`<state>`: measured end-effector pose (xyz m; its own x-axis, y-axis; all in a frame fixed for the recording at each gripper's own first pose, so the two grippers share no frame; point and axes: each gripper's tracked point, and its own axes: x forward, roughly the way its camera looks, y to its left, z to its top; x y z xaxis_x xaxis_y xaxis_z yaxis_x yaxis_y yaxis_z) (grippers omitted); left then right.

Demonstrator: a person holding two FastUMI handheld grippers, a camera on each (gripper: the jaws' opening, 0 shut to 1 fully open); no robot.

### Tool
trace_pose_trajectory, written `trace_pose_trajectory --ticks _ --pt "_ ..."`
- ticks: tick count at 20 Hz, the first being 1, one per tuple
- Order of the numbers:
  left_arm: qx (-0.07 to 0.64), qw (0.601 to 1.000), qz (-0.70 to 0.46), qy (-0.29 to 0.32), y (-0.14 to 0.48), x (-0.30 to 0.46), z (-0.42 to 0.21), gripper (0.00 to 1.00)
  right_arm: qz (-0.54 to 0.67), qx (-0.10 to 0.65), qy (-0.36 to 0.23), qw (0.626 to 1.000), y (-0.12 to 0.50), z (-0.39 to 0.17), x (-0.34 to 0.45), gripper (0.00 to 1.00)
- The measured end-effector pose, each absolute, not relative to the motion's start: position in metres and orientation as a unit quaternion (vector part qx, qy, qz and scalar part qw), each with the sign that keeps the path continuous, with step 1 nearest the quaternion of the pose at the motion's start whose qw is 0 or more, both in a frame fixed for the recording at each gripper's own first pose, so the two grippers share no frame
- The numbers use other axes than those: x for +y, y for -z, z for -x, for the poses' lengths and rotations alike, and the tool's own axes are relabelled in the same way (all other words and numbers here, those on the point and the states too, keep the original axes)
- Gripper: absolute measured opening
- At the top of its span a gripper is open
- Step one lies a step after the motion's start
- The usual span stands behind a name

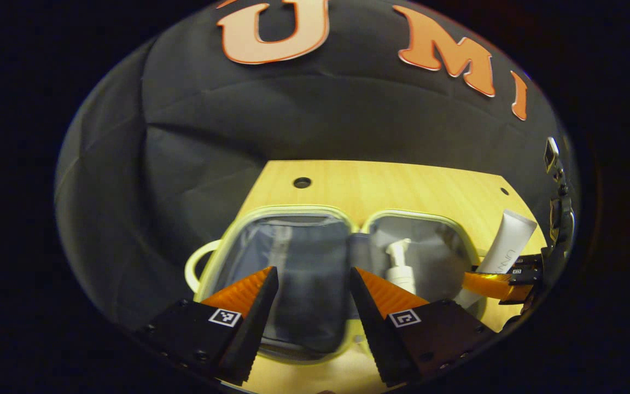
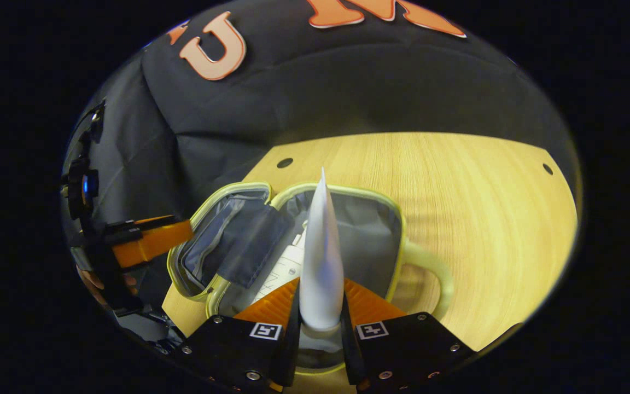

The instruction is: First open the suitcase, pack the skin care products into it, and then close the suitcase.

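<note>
A small pale-green suitcase [image 1: 293,210] lies open on the wooden table, both grey-lined halves up. A white pump bottle [image 1: 401,265] rests in its right half. My left gripper [image 1: 314,284] hovers open over the left half with nothing between its fingers. A white tube [image 2: 320,257] stands upright with my right gripper [image 2: 319,312] shut on its lower end, above the suitcase half [image 2: 386,230] holding the bottle [image 2: 285,268]. In the left gripper view the tube [image 1: 509,241] and the right gripper [image 1: 503,282] appear at the far right.
The wooden table [image 2: 473,219] stretches out to the right of the suitcase, with small holes near its far edge. A looped handle [image 2: 438,273] sticks out from the suitcase side. The other hand-held gripper [image 2: 145,241] sits at the left.
</note>
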<state>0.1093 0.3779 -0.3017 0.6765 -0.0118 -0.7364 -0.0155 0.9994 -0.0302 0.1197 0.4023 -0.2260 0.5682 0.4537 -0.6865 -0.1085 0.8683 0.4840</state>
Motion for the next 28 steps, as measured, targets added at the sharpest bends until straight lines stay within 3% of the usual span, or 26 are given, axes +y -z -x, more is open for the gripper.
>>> trace_pose_trajectory --ticks 5,12,14,15,16,17,24,25,26,27,28 --pt "0.416 0.904 0.049 -0.083 0.322 0.458 -0.1 0.83 -0.201 0.506 -0.126 0.829 0.259 -0.113 0.411 0.36" --pt "0.427 0.89 0.066 -0.148 0.357 0.54 -0.095 0.83 -0.227 0.556 -0.075 0.796 0.278 -0.121 0.419 0.36" --pt "0.428 0.884 0.079 -0.169 0.368 0.553 -0.095 0.82 -0.238 0.565 -0.064 0.788 0.28 -0.121 0.418 0.31" --pt "0.428 0.883 0.086 -0.175 0.373 0.556 -0.095 0.83 -0.241 0.568 -0.06 0.784 0.281 -0.122 0.417 0.37" --pt "0.427 0.881 0.092 -0.179 0.377 0.557 -0.093 0.83 -0.242 0.571 -0.058 0.782 0.283 -0.121 0.418 0.31" --pt "0.423 0.883 0.099 -0.178 0.379 0.559 -0.095 0.83 -0.241 0.574 -0.055 0.781 0.283 -0.12 0.417 0.4" --pt "0.399 0.88 0.182 -0.185 0.393 0.575 -0.11 0.84 -0.264 0.563 -0.058 0.781 0.27 -0.121 0.422 0.5" --pt "0.402 0.874 0.196 -0.188 0.399 0.577 -0.11 0.85 -0.265 0.558 -0.06 0.784 0.265 -0.119 0.419 0.6" --pt "0.404 0.87 0.211 -0.189 0.407 0.577 -0.111 0.87 -0.266 0.553 -0.063 0.787 0.259 -0.118 0.417 0.52" --pt "0.404 0.865 0.227 -0.191 0.411 0.579 -0.112 0.87 -0.27 0.547 -0.067 0.79 0.253 -0.116 0.414 0.62" --pt "0.406 0.86 0.244 -0.192 0.417 0.58 -0.114 0.87 -0.272 0.54 -0.069 0.793 0.247 -0.115 0.411 0.65"
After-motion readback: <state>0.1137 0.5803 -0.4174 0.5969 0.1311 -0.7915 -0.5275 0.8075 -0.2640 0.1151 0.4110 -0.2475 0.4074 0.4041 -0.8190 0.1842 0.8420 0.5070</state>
